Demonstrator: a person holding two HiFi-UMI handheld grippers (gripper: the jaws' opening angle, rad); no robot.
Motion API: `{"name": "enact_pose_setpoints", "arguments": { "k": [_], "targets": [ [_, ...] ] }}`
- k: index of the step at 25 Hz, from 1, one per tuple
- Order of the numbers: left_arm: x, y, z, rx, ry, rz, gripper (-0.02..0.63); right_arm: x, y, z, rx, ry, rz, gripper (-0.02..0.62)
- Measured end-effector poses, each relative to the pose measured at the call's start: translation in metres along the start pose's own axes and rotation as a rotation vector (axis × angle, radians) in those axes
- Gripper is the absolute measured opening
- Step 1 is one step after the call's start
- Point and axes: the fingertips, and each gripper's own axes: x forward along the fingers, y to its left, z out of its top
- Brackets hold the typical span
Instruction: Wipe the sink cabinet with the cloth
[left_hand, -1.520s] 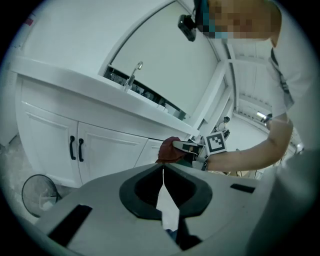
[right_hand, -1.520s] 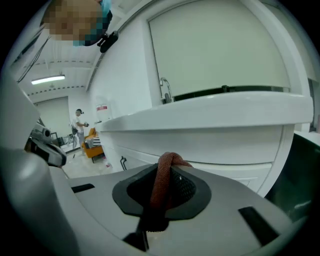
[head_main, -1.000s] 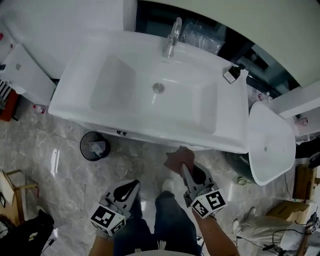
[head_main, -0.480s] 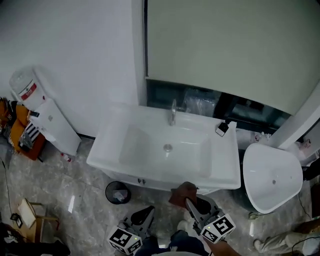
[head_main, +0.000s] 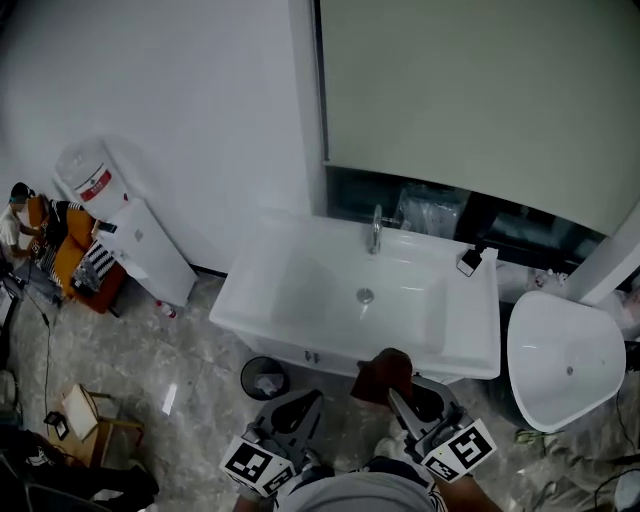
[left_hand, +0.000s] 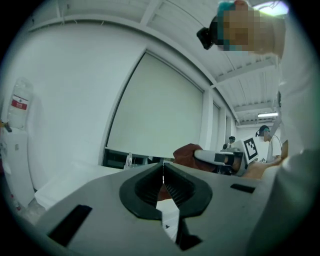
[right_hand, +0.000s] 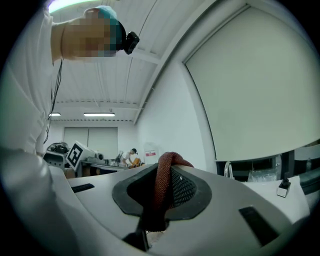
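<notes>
A brown cloth is pinched in my right gripper, which is held in front of the white sink cabinet, just below the basin's front edge. In the right gripper view the cloth stands folded between the jaws of the right gripper. My left gripper hangs lower left of it, jaws closed with nothing between them. The left gripper points up toward the sink, and the cloth shows beyond it.
A chrome faucet stands at the basin's back. A small black bin sits on the floor under the cabinet. A white oval tub is at the right, a water dispenser at the left. People sit far left.
The head view has pulled back and tilted up, so the sink looks smaller and farther. Both grippers now sit lower in the frame. The cloth stays in the right gripper.
</notes>
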Motion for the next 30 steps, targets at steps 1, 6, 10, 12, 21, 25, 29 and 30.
{"name": "enact_pose_setpoints", "arguments": {
  "k": [1, 6, 10, 12, 21, 25, 29, 30],
  "targets": [
    [-0.001, 0.004, 0.002, -0.001, -0.007, 0.01, 0.012, 0.003, 0.001, 0.001, 0.001, -0.004, 0.007, 0.057],
    [-0.006, 0.019, 0.01, 0.009, -0.026, 0.026, 0.012, 0.013, 0.002, -0.002, 0.001, -0.02, 0.011, 0.055],
    [-0.009, 0.028, 0.018, 0.019, -0.047, 0.041, 0.012, 0.02, 0.004, -0.003, -0.032, -0.022, 0.004, 0.055],
    [-0.007, 0.028, 0.019, 0.024, -0.048, 0.038, 0.012, 0.022, 0.002, -0.005, -0.037, -0.017, 0.0, 0.055],
    [-0.002, 0.025, 0.02, 0.052, -0.034, 0.006, 0.012, 0.02, -0.001, -0.008, -0.009, -0.014, -0.035, 0.055],
    [-0.001, 0.022, 0.017, 0.048, -0.029, 0.002, 0.012, 0.015, -0.002, -0.009, -0.01, -0.014, -0.045, 0.055],
    [0.0, 0.017, 0.016, 0.051, -0.031, -0.004, 0.012, 0.007, -0.004, -0.01, -0.009, -0.013, -0.058, 0.055],
    [0.0, 0.015, 0.015, 0.053, -0.03, -0.004, 0.012, 0.005, -0.005, -0.011, -0.007, -0.012, -0.061, 0.055]
  ]
}}
